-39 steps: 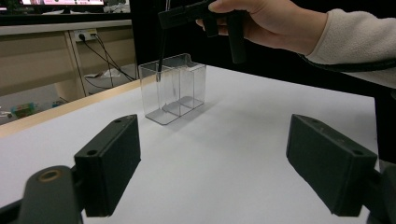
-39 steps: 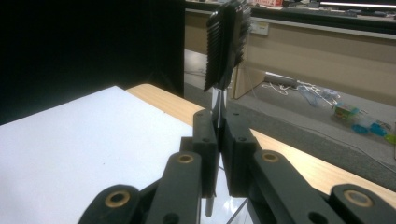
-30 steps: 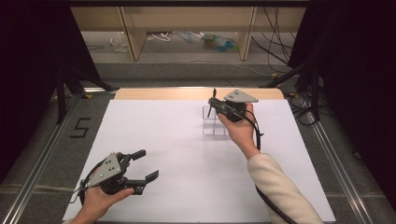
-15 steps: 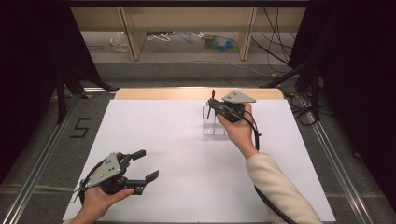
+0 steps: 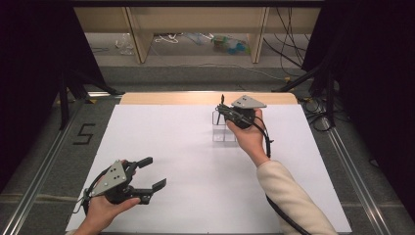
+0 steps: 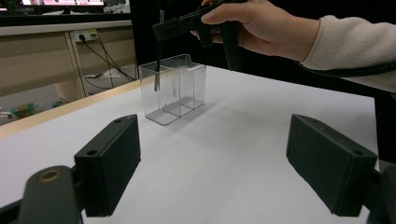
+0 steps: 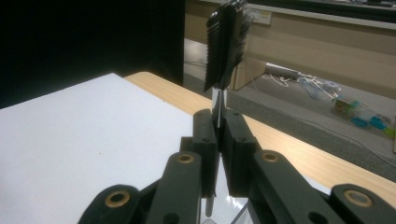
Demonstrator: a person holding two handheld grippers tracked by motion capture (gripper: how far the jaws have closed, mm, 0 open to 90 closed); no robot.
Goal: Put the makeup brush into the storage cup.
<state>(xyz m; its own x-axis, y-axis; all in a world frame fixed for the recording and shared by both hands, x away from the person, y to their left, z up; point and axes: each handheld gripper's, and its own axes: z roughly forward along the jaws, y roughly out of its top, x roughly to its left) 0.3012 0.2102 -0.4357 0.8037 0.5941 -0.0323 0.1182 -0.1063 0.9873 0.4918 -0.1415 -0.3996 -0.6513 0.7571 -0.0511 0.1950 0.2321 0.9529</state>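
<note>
The right hand-held gripper [image 5: 222, 108], clamping a slim brush [image 7: 226, 42] upright, is hovering over the clear holder [image 5: 222, 128] for insertion; the left hand-held gripper [image 5: 152, 172] is waiting open, empty.

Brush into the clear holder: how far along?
Done: right gripper is shut on the brush, handle down. In hand: its lower end sits inside the clear holder, bristle end above the rim. Left: release it. Left gripper waits open, apart.
</note>
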